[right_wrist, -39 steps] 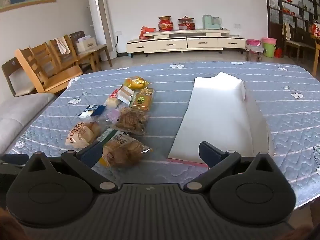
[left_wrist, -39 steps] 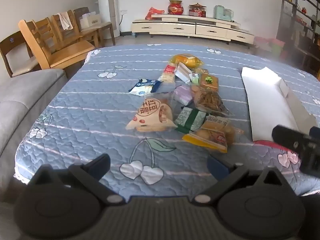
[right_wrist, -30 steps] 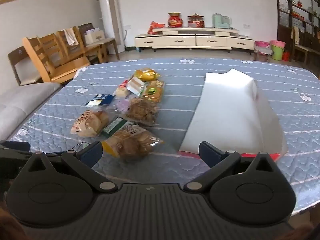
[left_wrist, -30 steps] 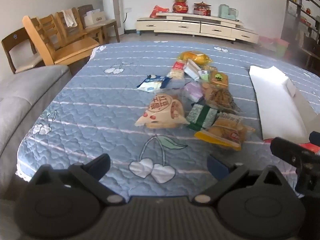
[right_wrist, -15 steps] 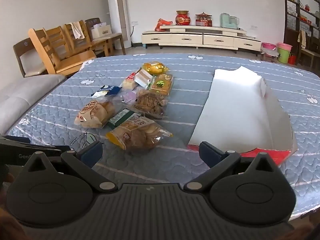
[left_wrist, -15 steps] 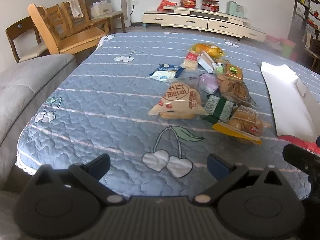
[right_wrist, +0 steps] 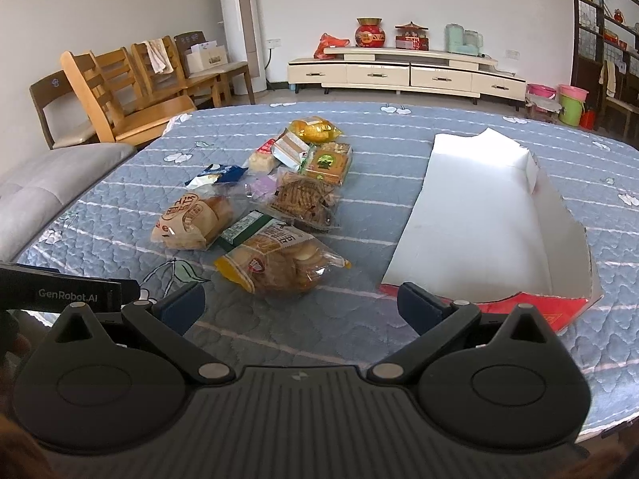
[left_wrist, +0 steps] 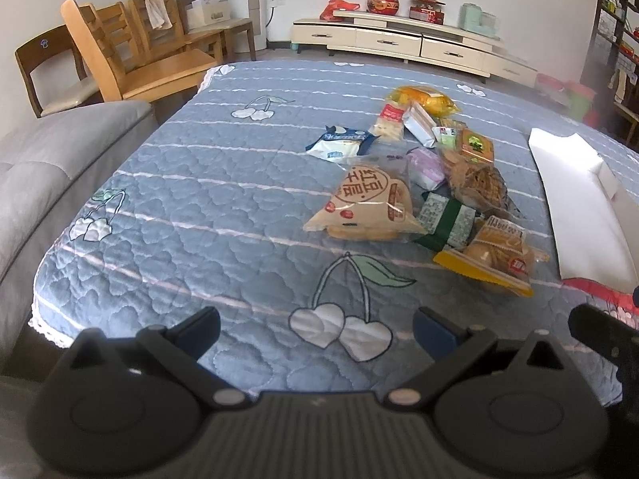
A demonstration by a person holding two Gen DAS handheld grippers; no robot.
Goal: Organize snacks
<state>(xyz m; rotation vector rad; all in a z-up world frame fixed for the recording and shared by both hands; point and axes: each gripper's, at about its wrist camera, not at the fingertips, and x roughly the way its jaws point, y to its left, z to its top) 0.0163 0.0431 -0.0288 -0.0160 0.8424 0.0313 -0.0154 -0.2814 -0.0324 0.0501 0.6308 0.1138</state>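
- The white box [right_wrist: 483,215] lies open on the quilted table [right_wrist: 399,127], toward its right side, with its near end close to the near edge. Nothing is inside it; only its bare white floor and low walls show.
- The snacks [right_wrist: 279,199] lie in a loose pile on the cloth just left of the box, none of them in it.
- Nearest in the pile is a yellow-edged biscuit bag [right_wrist: 279,263]. A red-printed pastry bag [left_wrist: 367,203] lies at the pile's left, and a yellow packet [right_wrist: 315,128] at its far end.
- The left gripper [left_wrist: 315,323] hovers over the near edge, jaws wide, holding nothing.
- The right gripper [right_wrist: 299,307] hovers likewise between the pile and the box, spread wide and empty.
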